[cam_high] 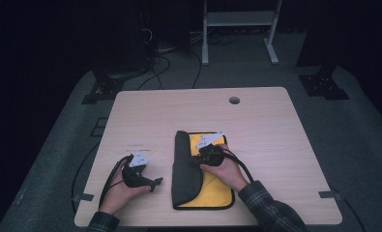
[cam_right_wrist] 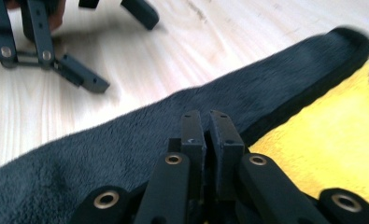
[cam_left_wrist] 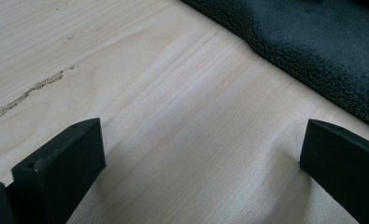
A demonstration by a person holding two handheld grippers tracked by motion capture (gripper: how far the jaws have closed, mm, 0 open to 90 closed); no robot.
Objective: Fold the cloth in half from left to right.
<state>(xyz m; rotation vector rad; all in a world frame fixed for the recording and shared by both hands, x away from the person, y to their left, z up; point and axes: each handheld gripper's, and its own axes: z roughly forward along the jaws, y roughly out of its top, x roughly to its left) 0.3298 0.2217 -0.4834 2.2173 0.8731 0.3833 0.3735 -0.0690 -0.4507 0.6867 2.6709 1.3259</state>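
A cloth lies on the wooden table (cam_high: 256, 121), yellow face (cam_high: 213, 191) up, with its dark grey side (cam_high: 184, 169) folded over as a long flap along the left. My right gripper (cam_high: 198, 158) reaches in from the right. Its jaws (cam_right_wrist: 209, 119) are pressed together at the flap's black edge, where dark pile (cam_right_wrist: 126, 149) meets yellow (cam_right_wrist: 322, 140). My left gripper (cam_high: 152, 182) rests low on the bare wood just left of the cloth. It stands open (cam_left_wrist: 201, 158), nothing between its fingers, with the dark cloth (cam_left_wrist: 313, 42) beyond them. It also appears far off in the right gripper view (cam_right_wrist: 112, 44).
A round cable hole (cam_high: 234, 100) sits near the table's far edge. Bare wood surrounds the cloth on all sides. Beyond the table are grey floor, loose cables (cam_high: 159, 63) and a white frame (cam_high: 237, 19).
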